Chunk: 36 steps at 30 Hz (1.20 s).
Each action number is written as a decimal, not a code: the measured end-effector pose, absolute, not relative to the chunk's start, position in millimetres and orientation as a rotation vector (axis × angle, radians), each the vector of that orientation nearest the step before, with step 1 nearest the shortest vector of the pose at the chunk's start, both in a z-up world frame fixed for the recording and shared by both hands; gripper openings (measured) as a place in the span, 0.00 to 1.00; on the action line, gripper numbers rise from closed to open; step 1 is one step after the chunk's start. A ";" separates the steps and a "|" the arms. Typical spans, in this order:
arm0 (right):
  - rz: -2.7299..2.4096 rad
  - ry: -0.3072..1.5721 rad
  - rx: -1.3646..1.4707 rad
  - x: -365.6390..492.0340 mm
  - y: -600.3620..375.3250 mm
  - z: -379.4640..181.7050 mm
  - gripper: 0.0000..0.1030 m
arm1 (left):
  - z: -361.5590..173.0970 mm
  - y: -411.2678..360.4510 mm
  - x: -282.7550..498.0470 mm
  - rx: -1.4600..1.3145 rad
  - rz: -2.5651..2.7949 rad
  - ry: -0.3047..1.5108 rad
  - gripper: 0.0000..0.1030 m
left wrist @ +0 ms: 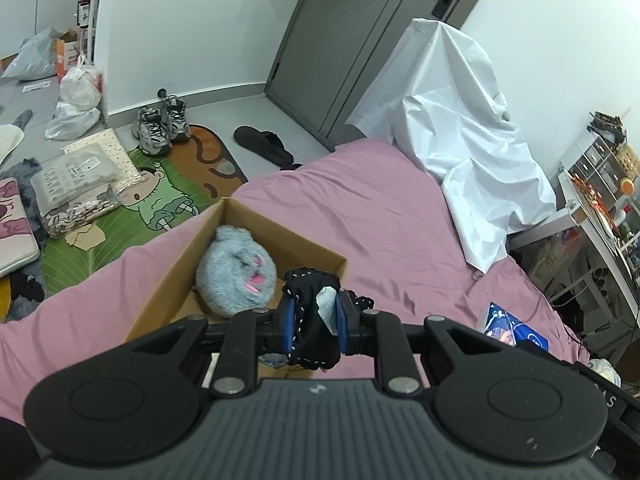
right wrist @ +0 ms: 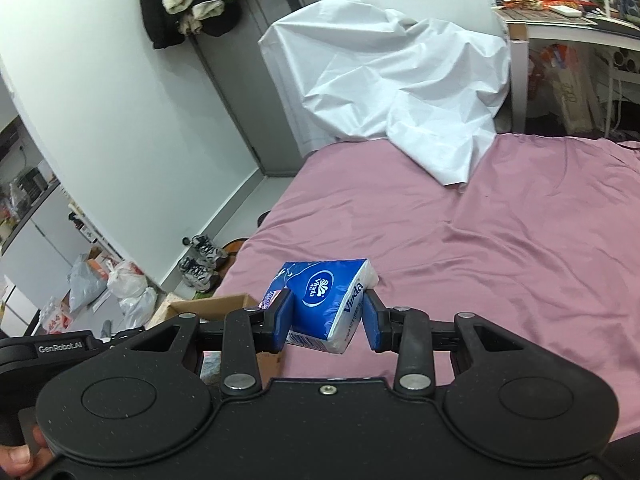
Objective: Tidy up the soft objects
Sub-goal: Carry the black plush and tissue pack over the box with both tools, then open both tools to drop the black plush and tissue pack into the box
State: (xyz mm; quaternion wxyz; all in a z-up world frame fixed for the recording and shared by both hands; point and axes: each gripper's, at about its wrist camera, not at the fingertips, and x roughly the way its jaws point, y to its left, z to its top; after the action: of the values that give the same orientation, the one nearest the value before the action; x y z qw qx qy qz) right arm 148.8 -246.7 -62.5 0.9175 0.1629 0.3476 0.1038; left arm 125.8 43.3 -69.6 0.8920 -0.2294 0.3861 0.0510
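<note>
My left gripper (left wrist: 314,322) is shut on a black cloth with white stitching (left wrist: 310,300) and holds it over the near right corner of an open cardboard box (left wrist: 168,280) on the pink bed (left wrist: 380,208). A grey fluffy plush with pink marks (left wrist: 236,276) lies inside the box. My right gripper (right wrist: 326,320) is shut on a blue Vinda tissue pack (right wrist: 324,300) and holds it above the bed (right wrist: 500,240), just right of the box (right wrist: 212,306). The tissue pack also shows in the left wrist view (left wrist: 514,328).
A white sheet (left wrist: 460,128) drapes over something at the bed's far side. Sneakers (left wrist: 162,124), a black slipper (left wrist: 262,144), a cartoon mat (left wrist: 160,196), bags and packages cover the floor at left. A cluttered desk (left wrist: 600,200) stands right of the bed. A grey door (left wrist: 352,32) is behind.
</note>
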 end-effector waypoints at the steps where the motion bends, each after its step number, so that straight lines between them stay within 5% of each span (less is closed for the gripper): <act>1: 0.219 0.716 0.332 148.0 -243.4 -62.1 0.35 | -70.3 46.3 125.1 -0.480 0.109 0.801 0.19; 17: 0.308 0.745 0.244 151.0 -166.5 -58.9 0.35 | -107.1 72.4 134.7 -0.550 0.087 0.903 0.24; 24: 0.338 0.771 0.220 157.8 -138.4 -64.9 0.35 | -112.9 90.6 135.9 -0.578 0.071 0.921 0.55; 36: 0.330 0.807 0.237 179.7 -116.6 -77.9 0.36 | -103.8 117.9 134.1 -0.538 0.159 0.881 0.75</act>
State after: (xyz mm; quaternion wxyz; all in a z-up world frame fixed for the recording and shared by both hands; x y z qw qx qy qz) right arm 179.7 -116.6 -77.9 0.8995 0.1147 0.3901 0.1597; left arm 134.1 117.9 -103.8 0.8666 -0.2568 0.4209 0.0761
